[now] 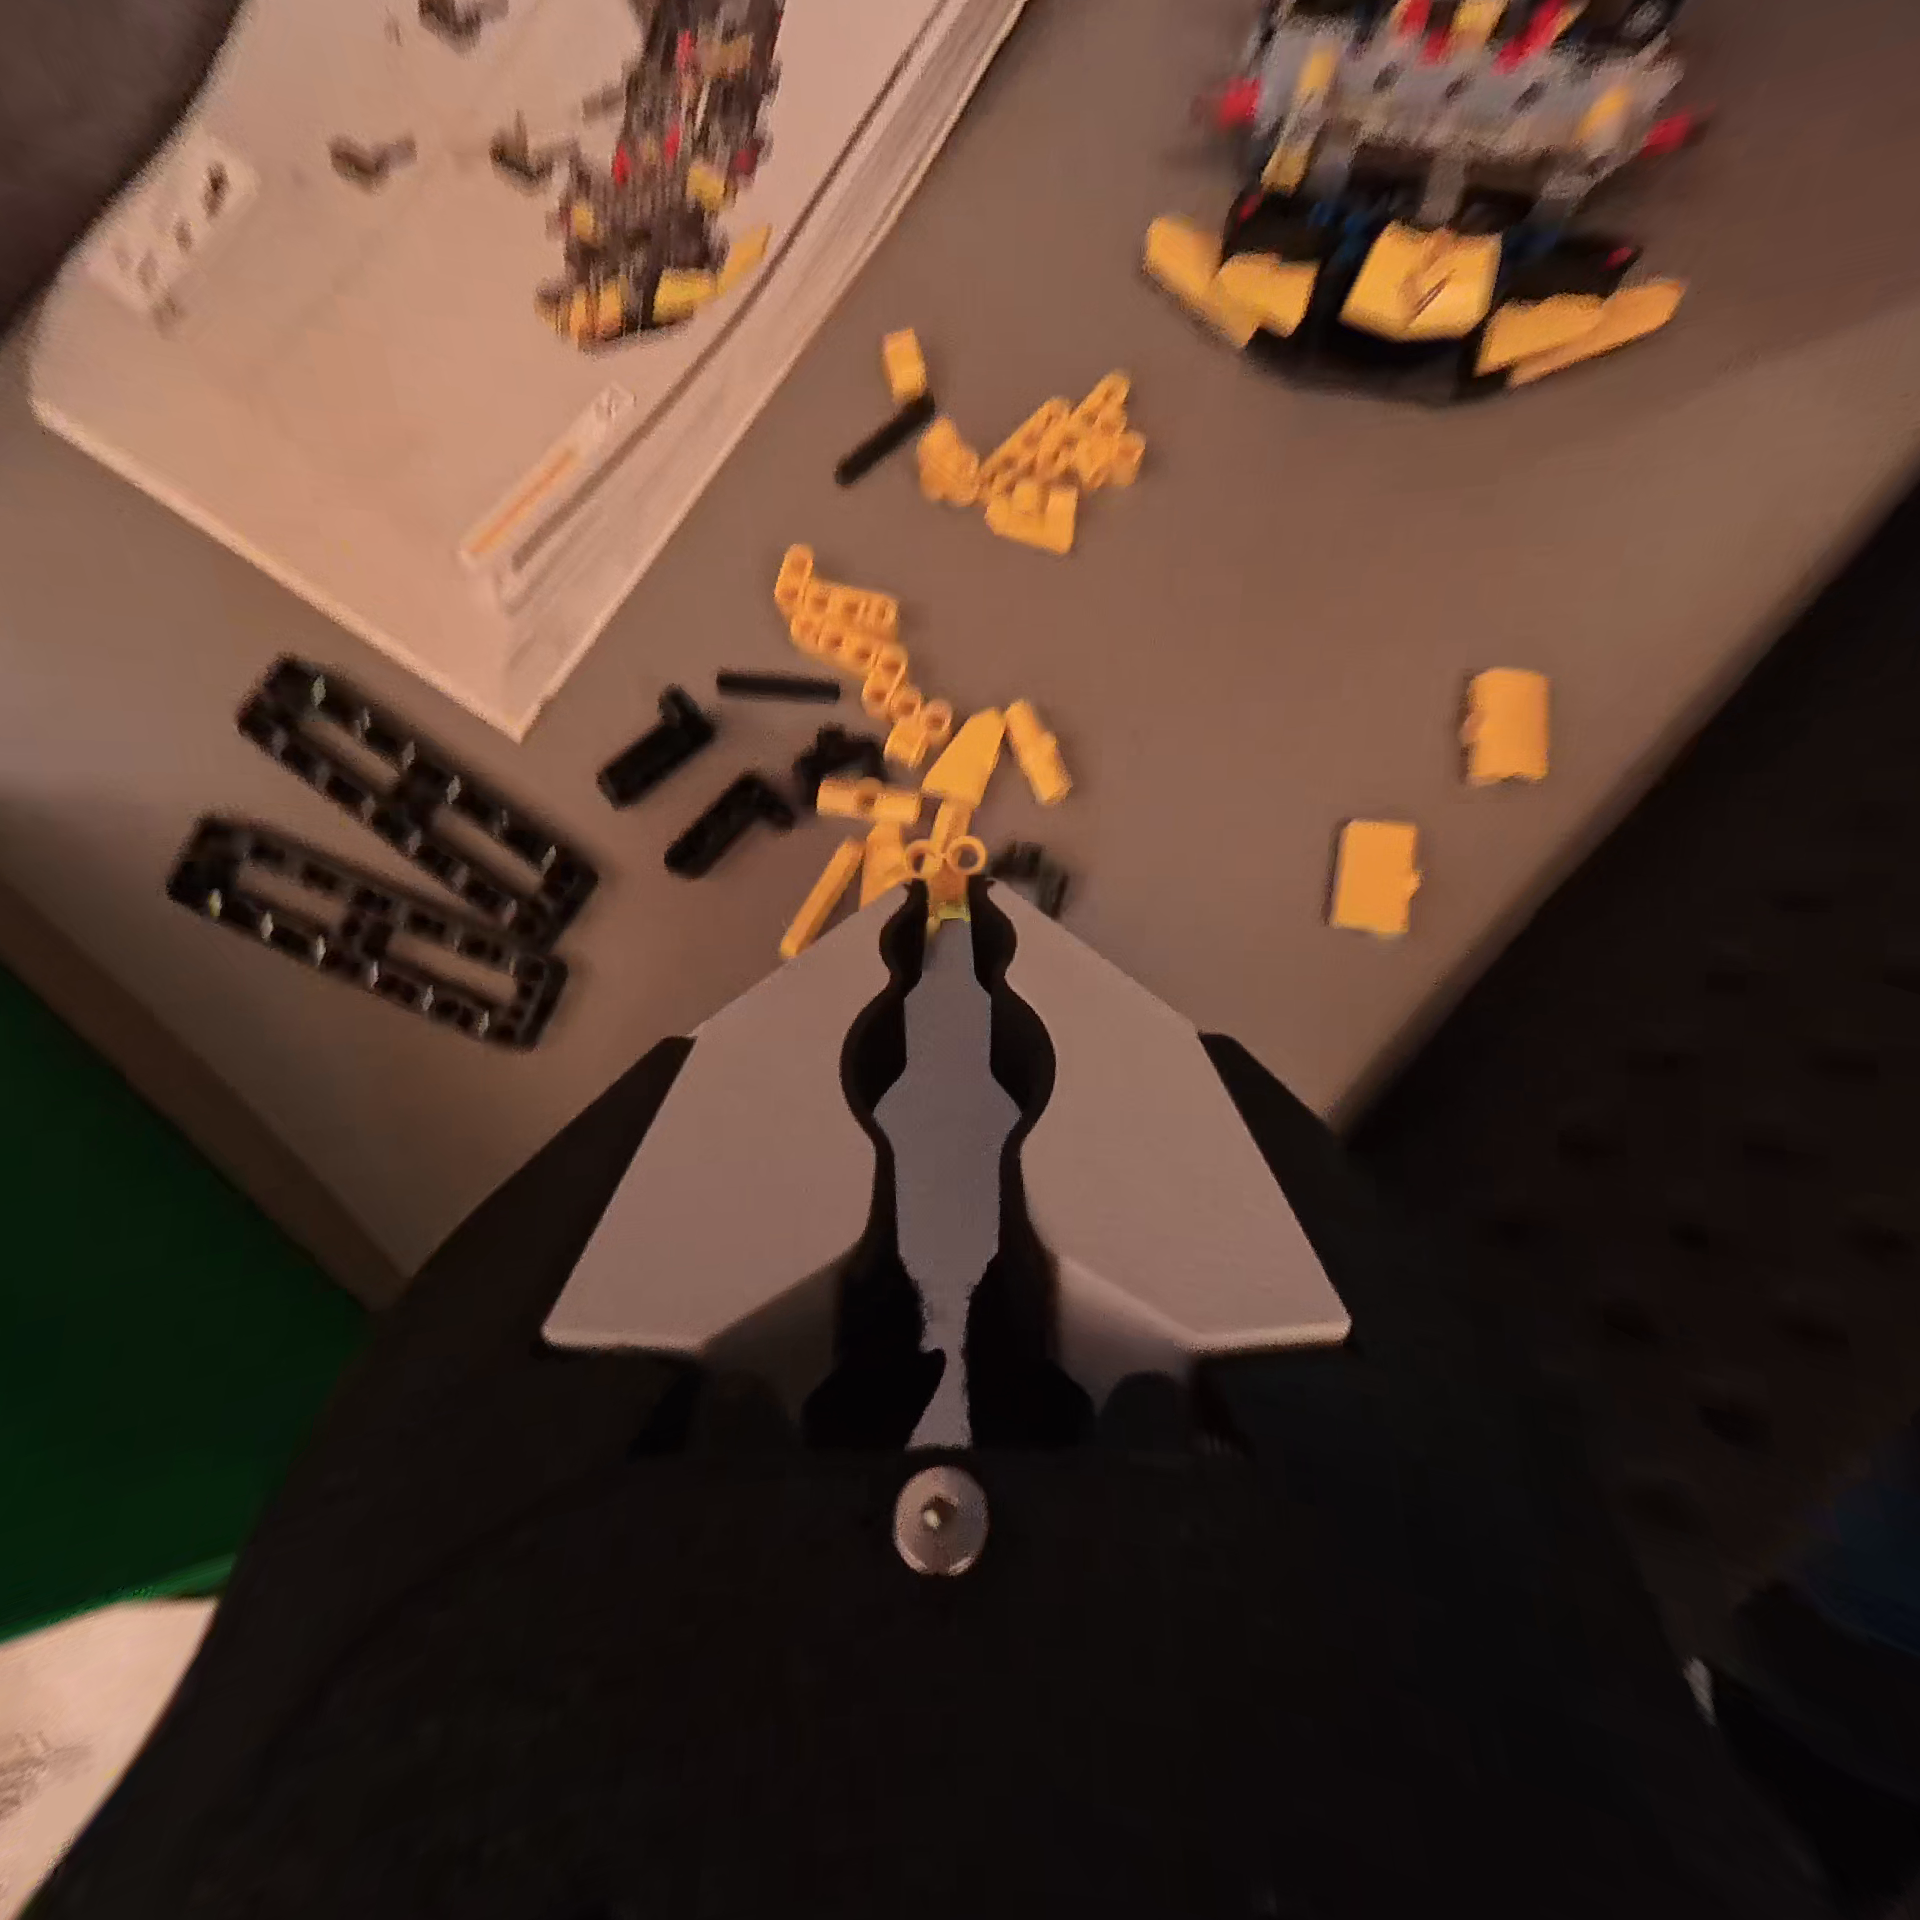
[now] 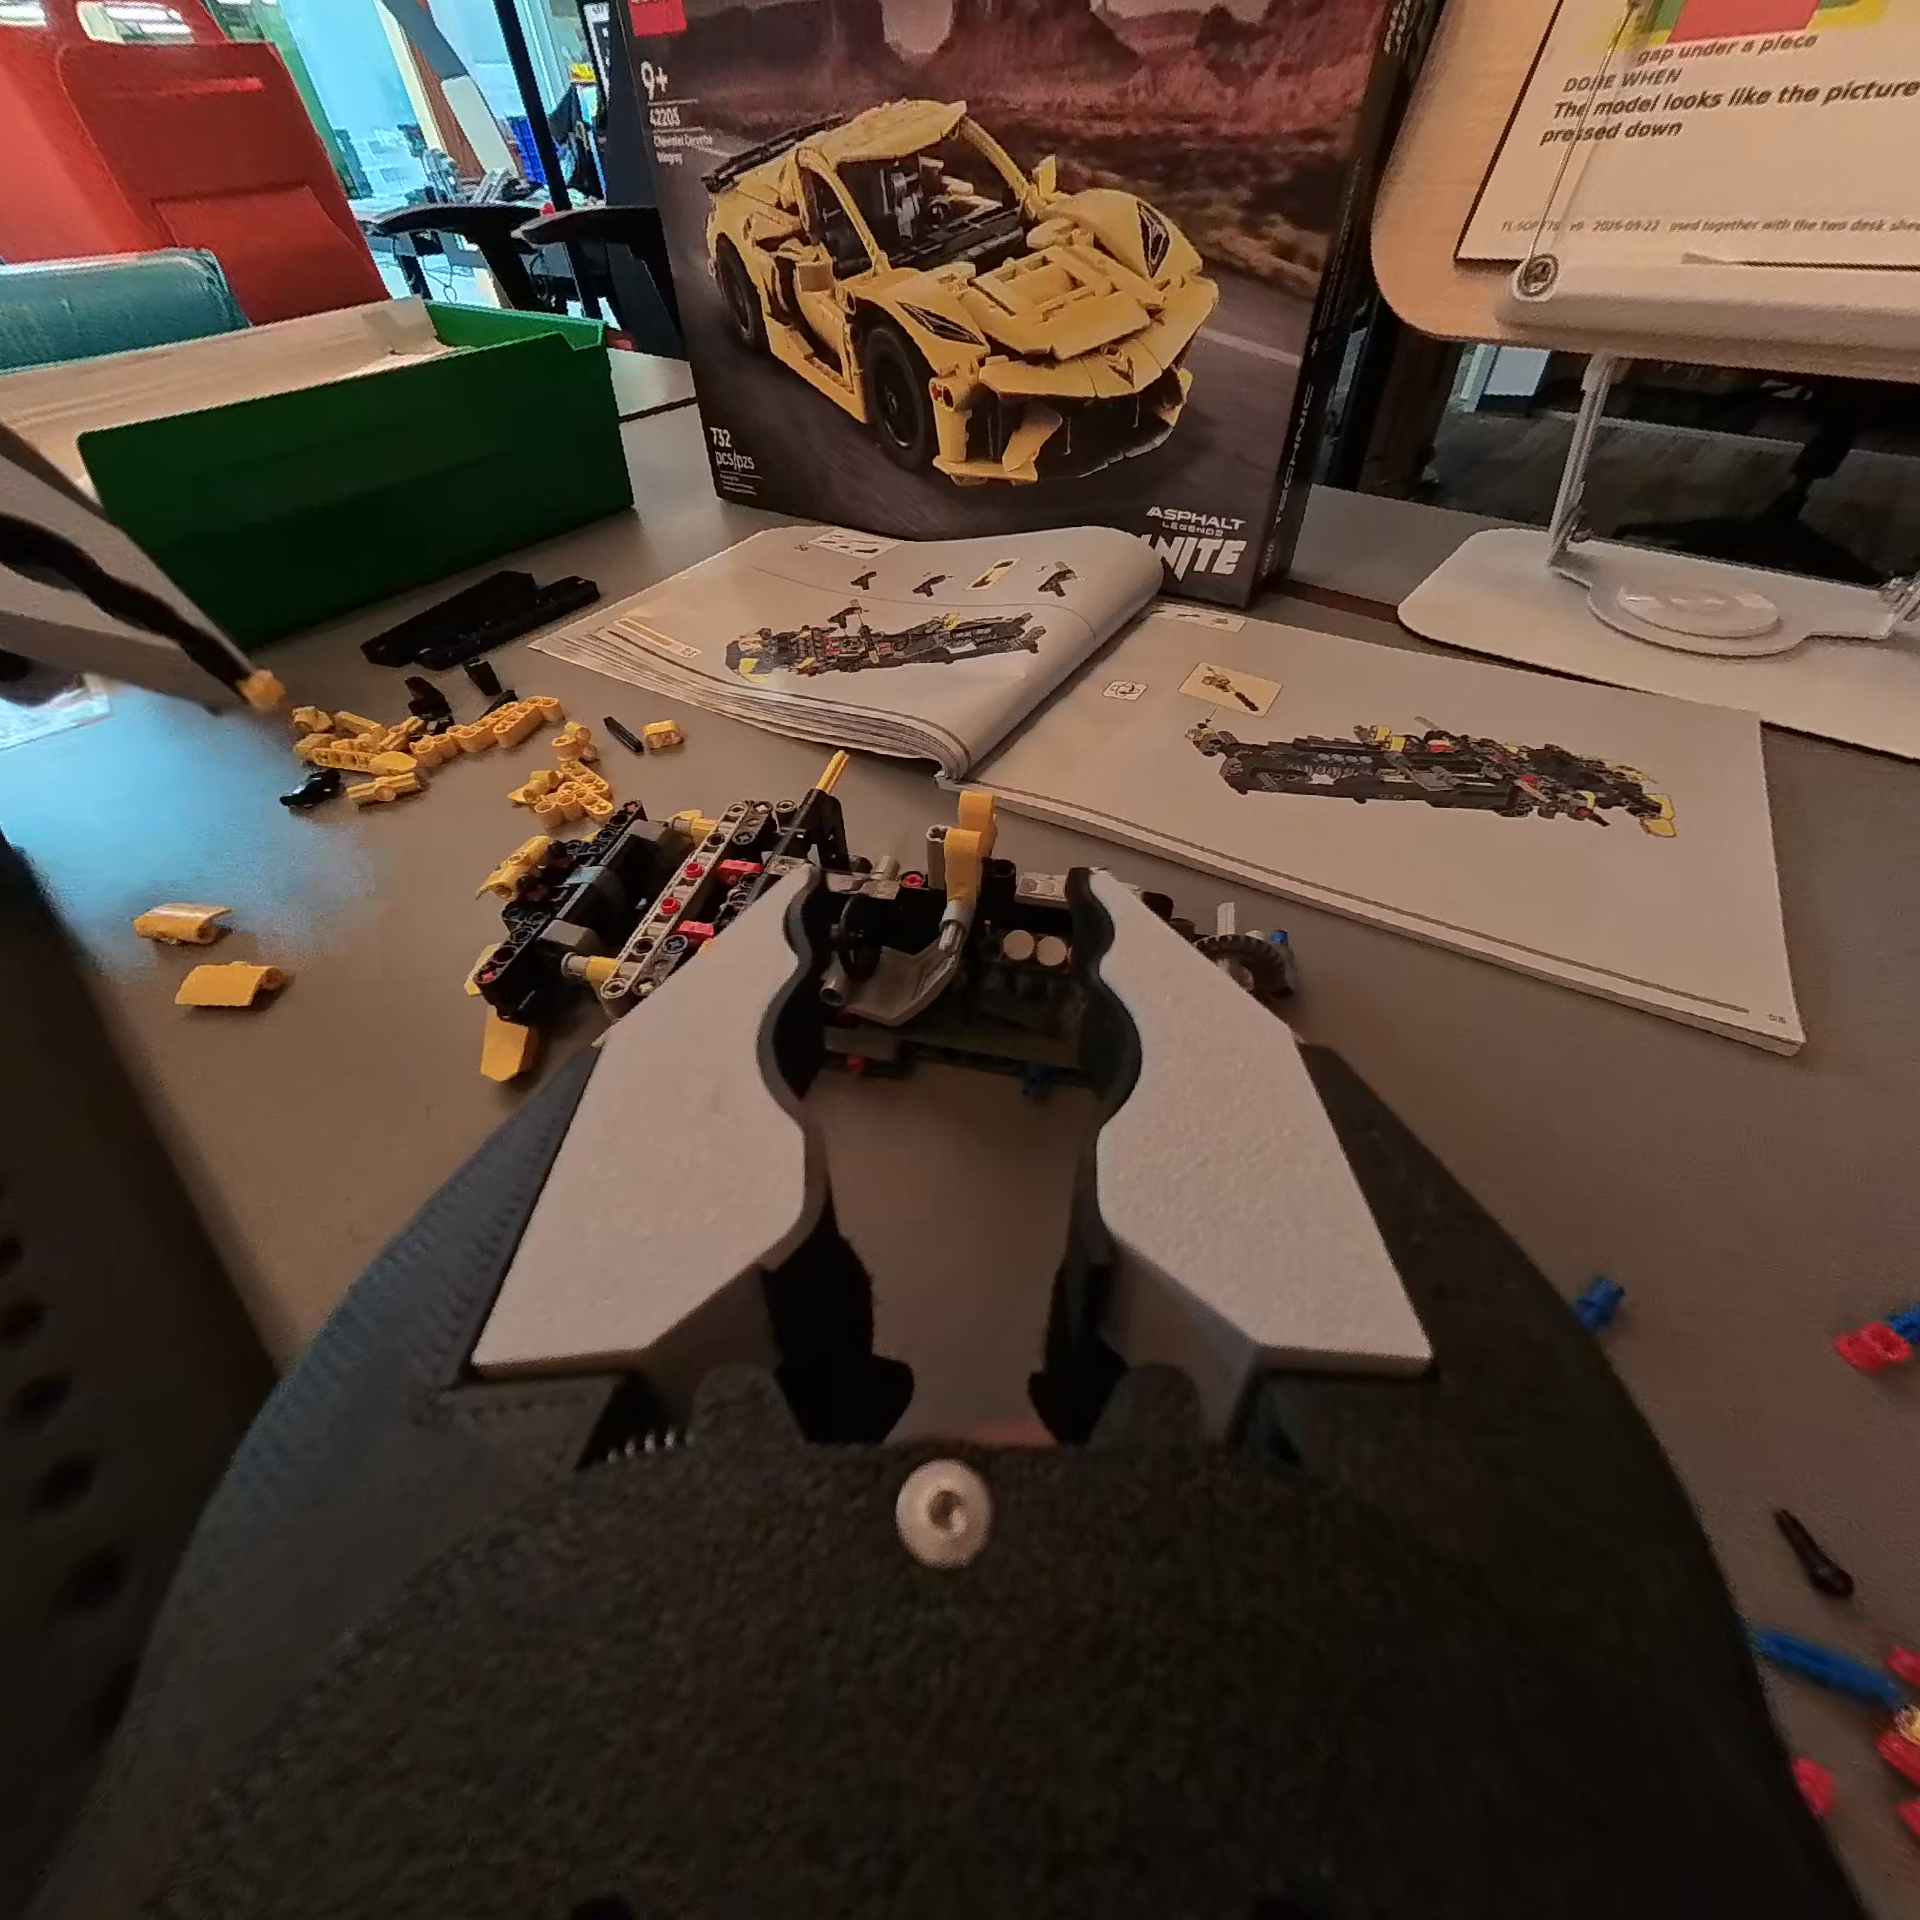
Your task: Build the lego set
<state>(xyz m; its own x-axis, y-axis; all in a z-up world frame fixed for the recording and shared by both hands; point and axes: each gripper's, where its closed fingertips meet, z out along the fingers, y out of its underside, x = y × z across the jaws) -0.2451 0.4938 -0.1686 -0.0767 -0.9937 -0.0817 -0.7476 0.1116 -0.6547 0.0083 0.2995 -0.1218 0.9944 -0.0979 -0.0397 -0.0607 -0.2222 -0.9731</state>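
Two grippers share the job: the left gripper (image 1: pixel 943 883) pinches a small yellow connector (image 1: pixel 945 858) lifted above the loose parts pile (image 1: pixel 914 748), while the right gripper (image 2: pixel 940 883) has its fingers spread around the half-built car chassis (image 2: pixel 727 904) on the table (image 2: pixel 312 1091), probably to steady it.

Two wrist cameras, one high over the parts, one low at the model

The left wrist view looks steeply down along its own gripper (image 1: pixel 940 883) onto the table (image 1: pixel 1299 644), loose yellow pieces (image 1: pixel 883 686) just ahead of its tips, the half-built model (image 1: pixel 1434 208) farther off and blurred; the right wrist view sits low and near, facing forward past its gripper (image 2: pixel 940 904) across the model (image 2: pixel 727 914) between its fingers; both share the model, the yellow pieces (image 2: pixel 436 738), the open instruction booklet (image 1: pixel 416 312) (image 2: pixel 1247 769); the left gripper (image 2: pixel 255 686) shows at the right view's left edge.
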